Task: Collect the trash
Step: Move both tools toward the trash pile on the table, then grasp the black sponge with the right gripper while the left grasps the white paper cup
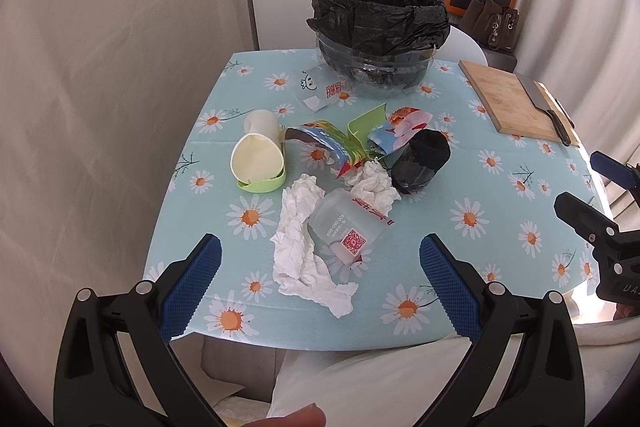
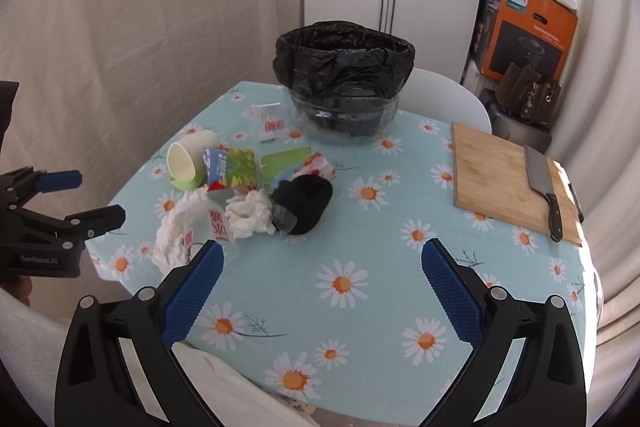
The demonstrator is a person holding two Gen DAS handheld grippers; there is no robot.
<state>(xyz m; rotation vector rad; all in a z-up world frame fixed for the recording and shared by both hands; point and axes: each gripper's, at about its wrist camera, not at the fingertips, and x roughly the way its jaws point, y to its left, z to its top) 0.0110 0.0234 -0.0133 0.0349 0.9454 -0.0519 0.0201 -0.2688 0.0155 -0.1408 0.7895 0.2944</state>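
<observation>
A bin lined with a black bag (image 1: 380, 27) (image 2: 344, 67) stands at the table's far side. Trash lies in a heap mid-table: a paper cup (image 1: 258, 155) (image 2: 186, 159) on a green holder, colourful wrappers (image 1: 340, 143) (image 2: 232, 167), crumpled tissues (image 1: 304, 247) (image 2: 248, 213), a clear plastic cup with red print (image 1: 344, 223) (image 2: 218, 227), a black roll (image 1: 422, 157) (image 2: 306, 201), and a clear packet (image 1: 324, 89) (image 2: 268, 121). My left gripper (image 1: 320, 267) is open, just short of the tissue and clear cup. My right gripper (image 2: 322, 267) is open over bare cloth, right of the heap.
A wooden cutting board (image 1: 508, 99) (image 2: 496, 179) with a cleaver (image 1: 548, 111) (image 2: 542, 187) lies at the table's right. A white chair (image 2: 448, 95) stands behind the bin. Boxes and a bag (image 2: 528, 39) are stacked at the back right. Curtains hang on the left.
</observation>
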